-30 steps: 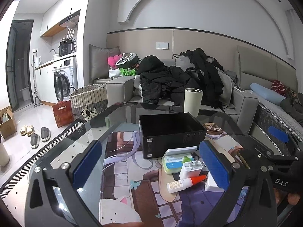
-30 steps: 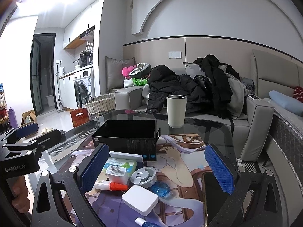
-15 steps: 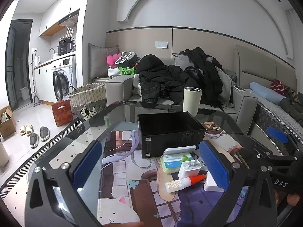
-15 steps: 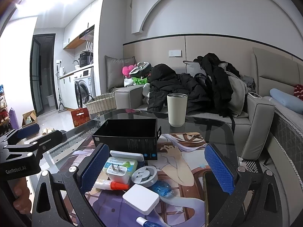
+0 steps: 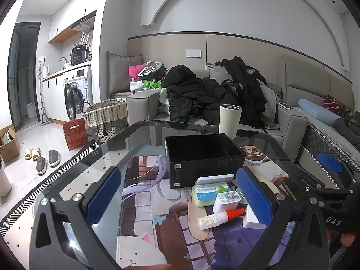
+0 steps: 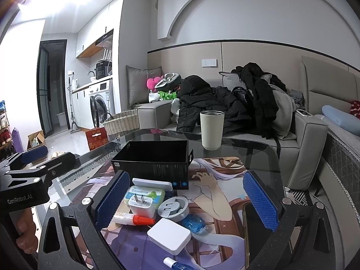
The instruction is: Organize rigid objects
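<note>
Living-room glass counter (image 5: 94, 171) with a picture mat holds an open black box (image 6: 155, 159). Just in front of it lie 1 white plug adapter (image 6: 142, 205), 1 glue bottle (image 6: 132, 219) and 1 white square charger (image 6: 169, 235). Left hand-held gripper (image 5: 177, 199) and right hand-held gripper (image 6: 185, 201) both hover spread wide, holding nothing.

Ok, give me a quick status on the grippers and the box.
Left gripper open, empty. Right gripper open, empty, over the pile. Black box empty, upright. Charger and glue nearest; nothing blocking.
</note>
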The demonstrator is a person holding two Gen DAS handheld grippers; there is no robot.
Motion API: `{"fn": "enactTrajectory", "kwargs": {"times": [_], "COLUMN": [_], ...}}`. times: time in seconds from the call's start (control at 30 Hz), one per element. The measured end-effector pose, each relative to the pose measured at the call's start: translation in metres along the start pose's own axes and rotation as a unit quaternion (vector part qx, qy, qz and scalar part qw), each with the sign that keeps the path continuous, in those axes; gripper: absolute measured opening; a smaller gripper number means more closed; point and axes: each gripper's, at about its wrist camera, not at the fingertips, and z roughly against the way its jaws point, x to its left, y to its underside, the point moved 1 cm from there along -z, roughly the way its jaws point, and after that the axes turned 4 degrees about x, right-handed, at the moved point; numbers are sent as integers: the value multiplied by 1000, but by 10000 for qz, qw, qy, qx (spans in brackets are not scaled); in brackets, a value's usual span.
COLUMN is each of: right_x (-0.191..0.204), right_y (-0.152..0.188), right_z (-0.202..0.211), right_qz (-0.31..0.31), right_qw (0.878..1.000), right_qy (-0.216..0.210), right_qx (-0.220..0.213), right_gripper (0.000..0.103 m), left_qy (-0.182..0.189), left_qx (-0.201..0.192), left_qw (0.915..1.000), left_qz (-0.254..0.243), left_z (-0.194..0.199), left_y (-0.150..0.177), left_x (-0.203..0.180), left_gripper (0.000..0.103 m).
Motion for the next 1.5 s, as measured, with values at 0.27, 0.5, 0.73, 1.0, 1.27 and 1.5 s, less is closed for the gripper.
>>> {"fn": "enactTrajectory", "kwargs": {"times": [0.27,0.5,0.73,1.0,1.27,1.5], "right_x": [0,0,0,-5,-18,-17], "right_y": [1,0,-1,-9,-28,-17], "right_z": [-2,-1,-1,0,-22,-60], "right_qz": [-13,-1,-27,-39,192,661], "right_qw": [10000,10000,10000,10000,9964,9749], "right_qy": [-6,-12,-15,-49,-135,-577], "right_qx": [13,16,-11,-69,814,2046], "right_gripper": [103,103,103,103,103,103], "left_qy": [0,1,5,21,165,1022], "left_qx": [1,-1,-4,183,1334,2440], "left_qw": [10000,10000,10000,9998,9901,9569], "left_qz": [18,10,10,-94,-393,-1196], "left_z": [-1,-1,-1,-11,-42,-94], "left_y": [0,1,0,-10,-23,5], "left_x": [1,1,2,-4,-11,-20], "left_gripper": [103,103,103,103,103,101]}}
